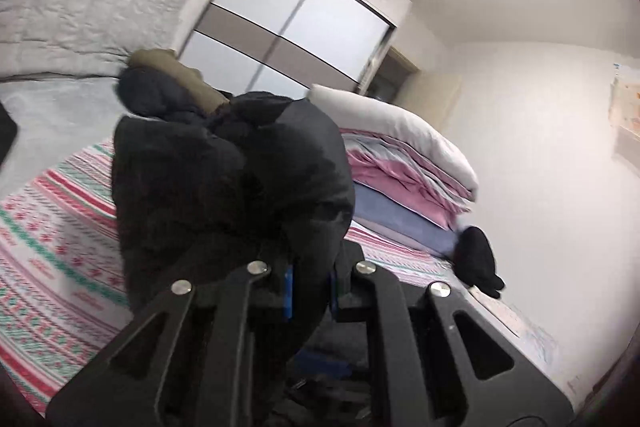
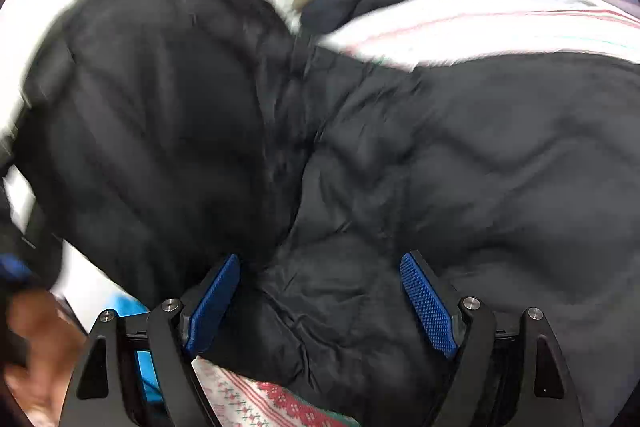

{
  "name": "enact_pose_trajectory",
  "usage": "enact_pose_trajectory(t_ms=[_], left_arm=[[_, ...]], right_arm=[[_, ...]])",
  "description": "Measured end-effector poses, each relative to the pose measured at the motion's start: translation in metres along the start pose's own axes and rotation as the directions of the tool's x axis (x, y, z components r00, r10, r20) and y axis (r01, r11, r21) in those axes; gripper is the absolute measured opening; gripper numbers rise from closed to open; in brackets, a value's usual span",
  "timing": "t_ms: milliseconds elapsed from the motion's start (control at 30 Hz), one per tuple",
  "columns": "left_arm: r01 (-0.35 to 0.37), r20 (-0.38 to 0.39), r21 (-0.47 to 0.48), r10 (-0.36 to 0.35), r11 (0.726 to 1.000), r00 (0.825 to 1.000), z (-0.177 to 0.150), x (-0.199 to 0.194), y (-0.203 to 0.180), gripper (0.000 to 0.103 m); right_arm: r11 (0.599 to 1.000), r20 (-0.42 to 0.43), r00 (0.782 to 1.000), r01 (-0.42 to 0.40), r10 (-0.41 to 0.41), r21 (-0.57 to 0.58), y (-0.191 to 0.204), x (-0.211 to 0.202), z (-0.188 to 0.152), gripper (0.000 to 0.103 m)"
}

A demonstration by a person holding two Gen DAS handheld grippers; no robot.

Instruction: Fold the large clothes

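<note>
While the left tool point(image 1: 310, 291) is pressed together on a bunched fold of the black padded coat point(image 1: 224, 171) and carries that part up off the bed point(image 1: 48, 227), the right tool point(image 2: 320, 299) stands spread wide, its blue pads point(image 2: 428, 307) to either side of the coat's puffy cloth without pressing on it. The coat lies across the patterned sheet in the middle of the bed, its fur-trimmed hood point(image 1: 176, 75) toward the headboard end and its body running back toward the near edge where both tools are. In the right wrist view the lifted part point(image 2: 160, 107) rises at the left, while the flat part point(image 2: 500, 167) spreads to the right and directly ahead of the right tool. So the coming move seems to turn on this: the left tool has the raised flap, and the right one is nearer the flat body it would fold onto. A stack of folded bedding point(image 1: 400, 163) sits by the far edge, near the wall.
</note>
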State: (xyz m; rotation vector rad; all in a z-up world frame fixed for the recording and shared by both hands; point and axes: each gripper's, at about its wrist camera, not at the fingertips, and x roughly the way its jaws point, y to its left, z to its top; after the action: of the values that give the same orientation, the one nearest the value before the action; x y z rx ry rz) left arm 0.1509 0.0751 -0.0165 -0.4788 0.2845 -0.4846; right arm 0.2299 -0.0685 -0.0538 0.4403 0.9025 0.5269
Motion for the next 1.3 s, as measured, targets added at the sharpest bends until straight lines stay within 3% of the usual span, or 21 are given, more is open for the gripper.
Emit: enact_pose_trajectory(t_ms=[133,233,300,367,433,533,700,767,833,900,967,1033,1100,1167,1233,1300], left_arm=[[0.085,-0.117,0.053,-0.078,0.995,0.990,-0.019,0.030,-0.025,0.014],[0.159,-0.261,0.096,-0.130,0.983,0.957,-0.049,0.059,-0.046,0.015],[0.205,-0.385,0.139,-0.138,0.969,0.913,-0.077,0.081,-0.061,0.015],[0.238,-0.528,0.187,-0.107,0.953,0.842,-0.111,0.105,-0.071,0.016],[0.271,-0.623,0.244,-0.063,0.931,0.780,-0.141,0.121,-0.077,0.018],[0.292,-0.652,0.263,-0.053,0.920,0.757,-0.146,0.124,-0.081,0.019],[0.362,-0.693,0.179,-0.143,0.915,0.706,-0.119,0.109,-0.079,0.044],[0.386,-0.680,0.170,-0.175,0.907,0.712,-0.102,0.092,-0.076,0.053],[0.395,-0.651,0.171,-0.198,0.903,0.733,-0.089,0.075,-0.071,0.059],[0.374,-0.598,0.182,-0.200,0.909,0.777,-0.070,0.058,-0.059,0.066],[0.317,-0.521,0.187,-0.180,0.930,0.834,-0.050,0.043,-0.043,0.069],[0.196,-0.435,0.159,-0.109,0.968,0.894,-0.033,0.037,-0.012,0.071],[0.058,-0.391,0.127,-0.003,0.990,0.920,-0.028,0.043,0.022,0.071],[-0.018,-0.407,0.056,0.039,0.998,0.913,-0.027,0.055,0.046,0.071],[-0.051,-0.459,-0.026,0.034,0.998,0.888,-0.030,0.071,0.065,0.071],[-0.056,-0.472,-0.034,0.034,0.998,0.881,-0.034,0.084,0.065,0.071]], right_arm=[[0.992,0.165,0.985,0.035,-0.055,0.119,-0.046,-0.071,0.011,0.085],[0.958,0.258,0.948,0.119,-0.188,0.262,-0.098,-0.119,0.008,0.085],[0.929,0.280,0.929,0.139,-0.242,0.342,-0.123,-0.139,0.003,0.085],[0.901,0.305,0.918,0.110,-0.253,0.419,-0.147,-0.157,-0.002,0.085],[0.884,0.331,0.916,0.053,-0.228,0.464,-0.159,-0.166,-0.003,0.085],[0.879,0.346,0.927,-0.037,-0.148,0.476,-0.166,-0.165,-0.004,0.085],[0.905,0.275,0.958,-0.044,-0.082,0.423,-0.157,-0.139,0.001,0.085],[0.918,0.235,0.965,0.009,-0.112,0.397,-0.153,-0.129,0.002,0.085],[0.917,0.170,0.968,0.108,-0.186,0.384,-0.152,-0.114,-0.003,0.085],[0.915,0.123,0.960,0.193,-0.250,0.353,-0.150,-0.102,-0.005,0.085],[0.918,0.110,0.955,0.227,-0.275,0.325,-0.150,-0.102,-0.005,0.085],[0.911,0.111,0.944,0.263,-0.311,0.318,-0.144,-0.110,-0.004,0.085],[0.900,0.178,0.915,0.294,-0.362,0.321,-0.129,-0.127,0.002,0.085],[0.926,0.293,0.902,0.230,-0.319,0.301,-0.113,-0.147,0.015,0.085],[0.961,0.320,0.928,0.109,-0.189,0.253,-0.096,-0.145,0.039,0.085],[0.975,0.267,0.958,0.044,-0.103,0.220,-0.084,-0.122,0.063,0.085]])
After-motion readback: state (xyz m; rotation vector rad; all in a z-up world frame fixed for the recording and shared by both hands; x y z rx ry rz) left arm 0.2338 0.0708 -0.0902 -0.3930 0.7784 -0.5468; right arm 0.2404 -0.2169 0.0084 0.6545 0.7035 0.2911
